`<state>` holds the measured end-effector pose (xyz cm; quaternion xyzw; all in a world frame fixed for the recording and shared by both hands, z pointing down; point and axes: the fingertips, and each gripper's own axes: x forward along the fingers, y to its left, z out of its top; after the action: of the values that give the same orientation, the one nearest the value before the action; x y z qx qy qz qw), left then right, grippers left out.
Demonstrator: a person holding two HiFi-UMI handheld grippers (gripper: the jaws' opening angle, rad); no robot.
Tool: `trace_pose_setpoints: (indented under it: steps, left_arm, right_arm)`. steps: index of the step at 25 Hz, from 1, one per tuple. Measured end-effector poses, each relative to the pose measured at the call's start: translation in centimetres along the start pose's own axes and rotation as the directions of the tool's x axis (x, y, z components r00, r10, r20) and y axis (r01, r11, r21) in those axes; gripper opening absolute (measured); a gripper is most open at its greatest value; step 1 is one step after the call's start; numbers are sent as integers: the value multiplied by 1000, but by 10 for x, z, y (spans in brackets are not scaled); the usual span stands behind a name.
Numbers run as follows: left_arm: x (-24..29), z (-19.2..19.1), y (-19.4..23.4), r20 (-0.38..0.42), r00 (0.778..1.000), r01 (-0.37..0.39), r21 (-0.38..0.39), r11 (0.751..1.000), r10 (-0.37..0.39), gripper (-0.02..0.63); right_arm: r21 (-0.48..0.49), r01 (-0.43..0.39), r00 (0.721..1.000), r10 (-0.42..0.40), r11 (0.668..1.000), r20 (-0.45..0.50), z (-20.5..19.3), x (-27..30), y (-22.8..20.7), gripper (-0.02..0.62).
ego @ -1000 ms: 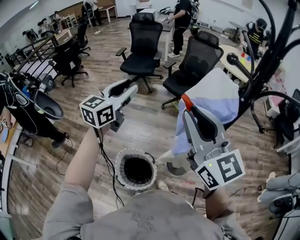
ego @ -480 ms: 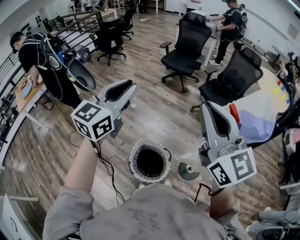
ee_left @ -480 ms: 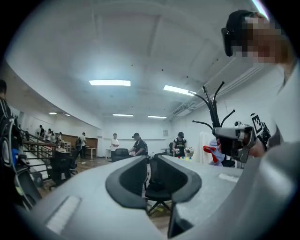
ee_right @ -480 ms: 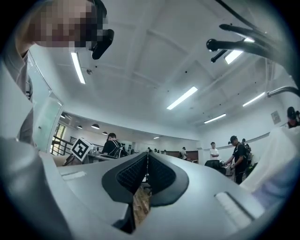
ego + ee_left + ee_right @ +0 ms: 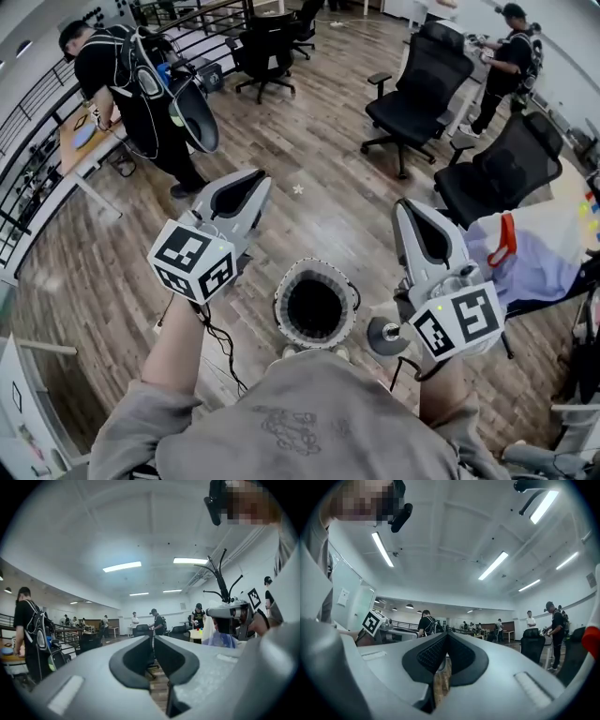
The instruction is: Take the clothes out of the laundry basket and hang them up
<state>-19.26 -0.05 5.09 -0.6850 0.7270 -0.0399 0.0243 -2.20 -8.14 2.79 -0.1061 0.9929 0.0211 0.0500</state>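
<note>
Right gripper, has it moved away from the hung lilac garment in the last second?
Yes. The right gripper has pulled back leftward from the lilac garment, toward the laundry basket. Its tongs were at the garment before.

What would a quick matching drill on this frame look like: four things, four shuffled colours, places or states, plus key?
Things:
1. laundry basket
2. garment
3. left claw
4. person in black

Descriptions:
A. shut, nothing in it
B. lilac, far right of the head view
C. white rim, dark inside
D. standing, upper left of the head view

Pairs: 1-C, 2-B, 3-A, 4-D
</note>
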Motion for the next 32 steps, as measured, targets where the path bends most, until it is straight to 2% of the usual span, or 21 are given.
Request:
trace_pose_setpoints:
  steps: [4, 9, 11, 21, 32]
  left_arm:
    - [-18, -15, -2, -5, 998, -57, -33, 998, 57, 22]
    - [-39, -43, -7, -80, 982, -170, 40, 985, 172, 5]
    - [-46, -55, -10, -102, 975, -193, 37, 980, 196, 2]
    - [-65, -113, -50, -207, 956, -215, -21, 976, 206, 0]
    - [-66, -113, -55, -206, 958, -209, -33, 977, 198, 0]
  right_arm:
    - [32, -35, 999, 37, 999, -32, -24, 2, 5, 25]
    - [65, -110, 990, 115, 992, -77, -54, 1, 18, 25]
    - [71, -131, 985, 137, 989, -100, -65, 0, 24, 25]
    - [112, -154, 966, 173, 982, -194, -112, -18, 28, 25]
    - [90, -163, 965, 178, 983, -195, -107, -16, 31, 25]
